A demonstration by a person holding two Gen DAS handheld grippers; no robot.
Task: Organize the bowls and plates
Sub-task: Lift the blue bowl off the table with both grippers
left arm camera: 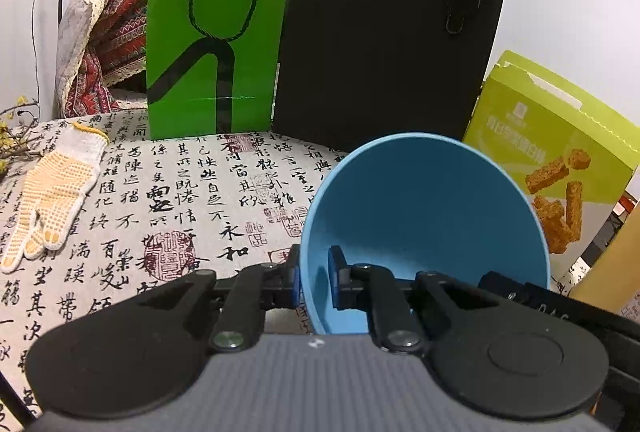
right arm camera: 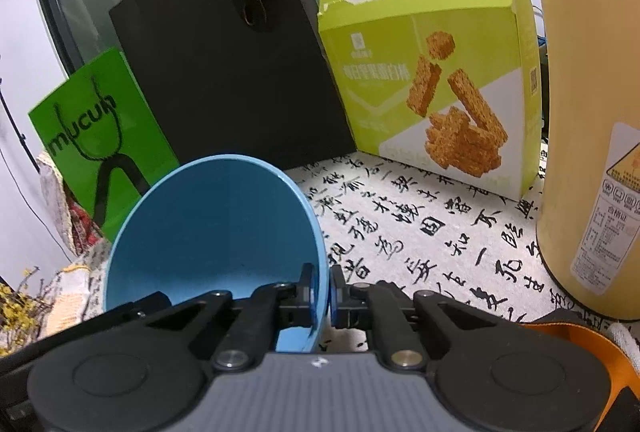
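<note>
Both grippers are clamping one blue bowl [left arm camera: 424, 228], fingers pinched tight on opposite rim walls: the left gripper [left arm camera: 314, 278] on its left side, the right gripper [right arm camera: 320, 292] on its right. It's tilting, seemingly lifted above the calligraphy-cloth worktop [left arm camera: 180, 200], before the black bag [left arm camera: 384, 32].

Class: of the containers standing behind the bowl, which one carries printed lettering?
The green bag, reading "mucun"; the black bag beside it is plain.
</note>
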